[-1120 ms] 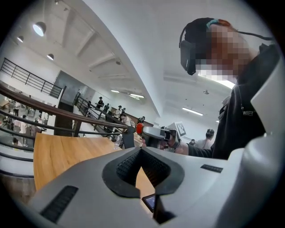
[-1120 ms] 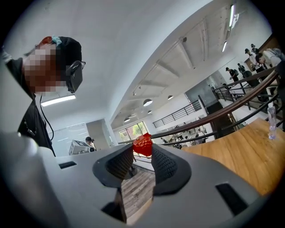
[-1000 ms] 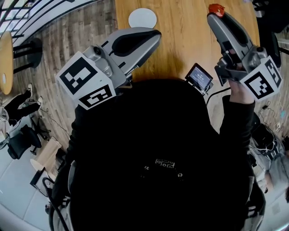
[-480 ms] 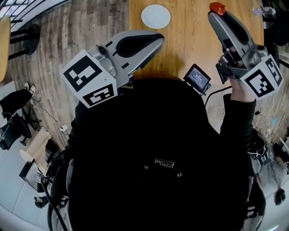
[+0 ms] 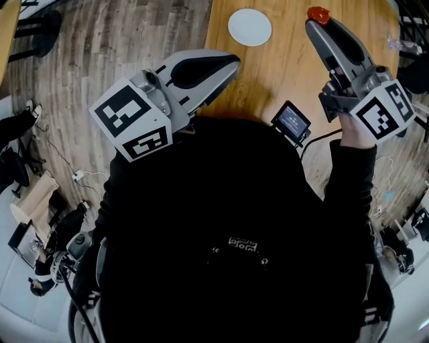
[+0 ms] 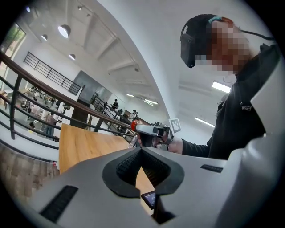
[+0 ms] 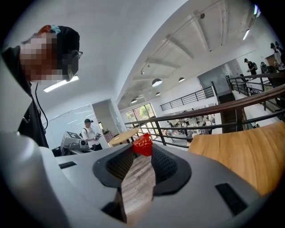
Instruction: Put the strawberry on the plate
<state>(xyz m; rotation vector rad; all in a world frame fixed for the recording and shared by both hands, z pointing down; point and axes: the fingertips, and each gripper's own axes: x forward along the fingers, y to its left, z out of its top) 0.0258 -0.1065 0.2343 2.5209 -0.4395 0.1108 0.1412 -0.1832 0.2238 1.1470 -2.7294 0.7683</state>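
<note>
A small white plate [image 5: 249, 27] lies empty on the wooden table [image 5: 288, 74], at the top of the head view. My right gripper [image 5: 316, 20] is held above the table to the plate's right, shut on the red strawberry [image 5: 318, 13]. The right gripper view shows the strawberry [image 7: 143, 144] pinched at the tips of the right gripper [image 7: 142, 150]. My left gripper [image 5: 233, 60] hovers over the table's near left edge, below the plate, its jaws shut and empty. In the left gripper view the left gripper [image 6: 141, 150] has its tips together, and the strawberry [image 6: 134, 125] shows beyond them.
A small screen device [image 5: 293, 122] is clamped at the table's near edge, close to the person's body. Wood-plank floor [image 5: 120, 40] with cables and chairs lies to the left. A railing [image 7: 213, 111] and distant people show behind the table.
The plate and table have slid rightward in the head view. The held strawberry now sits closer to the plate. Both grippers keep their grip states.
</note>
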